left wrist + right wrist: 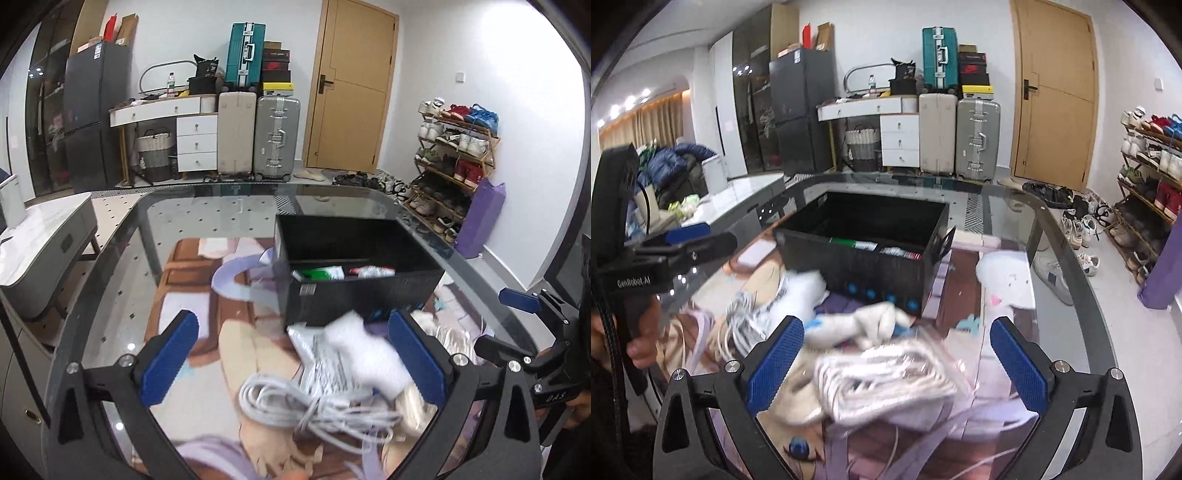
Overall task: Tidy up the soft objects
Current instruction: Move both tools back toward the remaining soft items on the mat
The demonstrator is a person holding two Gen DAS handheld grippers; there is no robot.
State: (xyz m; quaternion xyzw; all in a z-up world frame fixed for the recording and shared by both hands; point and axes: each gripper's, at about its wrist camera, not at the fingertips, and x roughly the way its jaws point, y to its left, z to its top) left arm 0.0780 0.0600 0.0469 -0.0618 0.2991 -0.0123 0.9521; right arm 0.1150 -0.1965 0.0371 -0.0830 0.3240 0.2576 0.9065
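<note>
Now, step in hand: both claws look to be between picks, over the loose pile at the lower middle of each frame.
Left gripper (291, 360): jaws spread wide, holding nothing; the coiled white cable (314, 410) and a blurred white soft bundle (369, 354) lie between and below its blue pads.
Right gripper (897, 363): jaws wide too, empty, above a clear bag of white cord (886, 380).
Black rectangular box (864, 247): mid-frame on the glass table (1004, 206), already holding a few packets.
Next move: likely settle one claw over a single soft item and close; blur makes the edges hard to judge.
Only right view: cream cloth (871, 319) by the box front, white plush (1004, 277) at right.
Only left view: box's left side.
</note>
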